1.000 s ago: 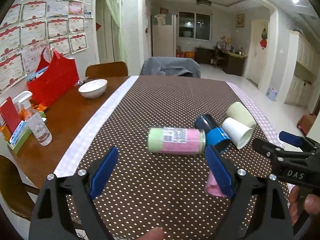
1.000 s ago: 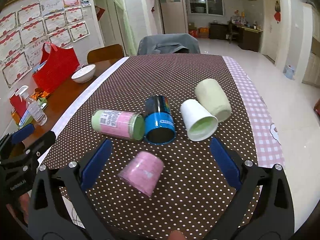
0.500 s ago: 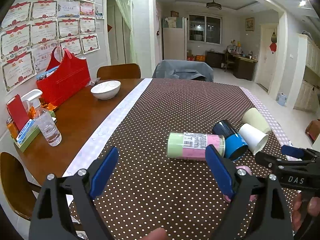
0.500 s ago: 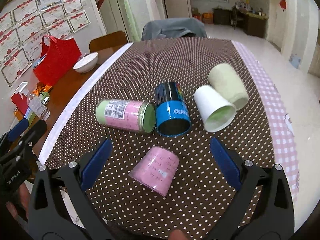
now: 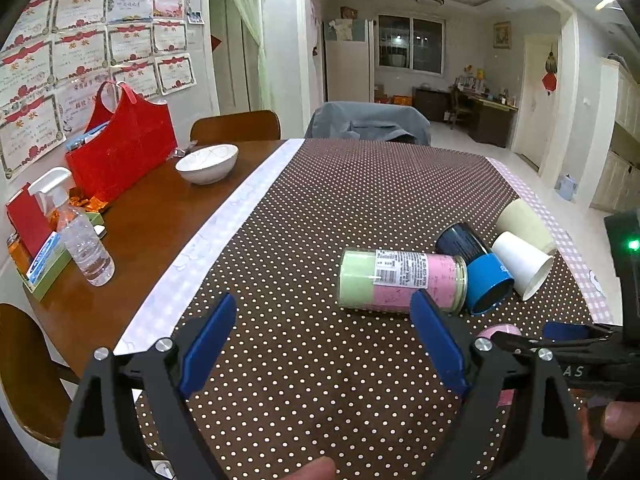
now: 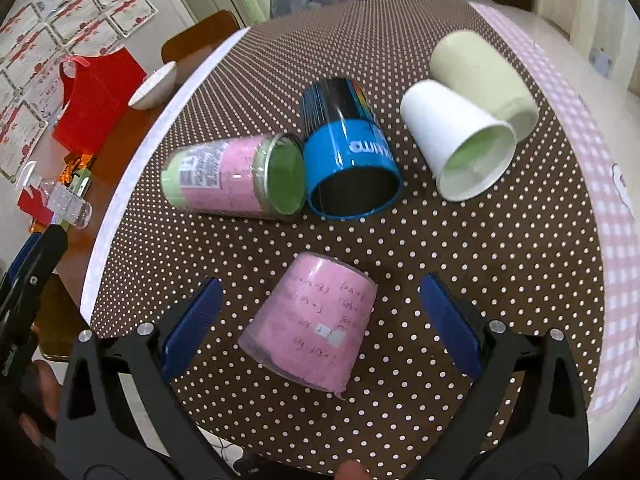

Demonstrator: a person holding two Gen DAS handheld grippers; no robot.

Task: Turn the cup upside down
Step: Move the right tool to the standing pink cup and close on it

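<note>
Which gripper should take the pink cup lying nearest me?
Right. The right gripper is open with the pink cup lying on its side between its fingers. The left gripper, also open, faces bare tablecloth, with the cup off to its right.

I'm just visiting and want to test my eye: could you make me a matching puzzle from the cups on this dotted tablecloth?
Things:
1. pink paper-wrapped cup
2. white paper cup
3. blue and black cup
4. tall pink and green cup

Descriptions:
A. bears a barcode label
B. green inside, lying on its side
C. between the open pads of the right hand-held gripper
D. dark inside, touching cup 4

Pairs: 1-C, 2-B, 3-D, 4-A
</note>
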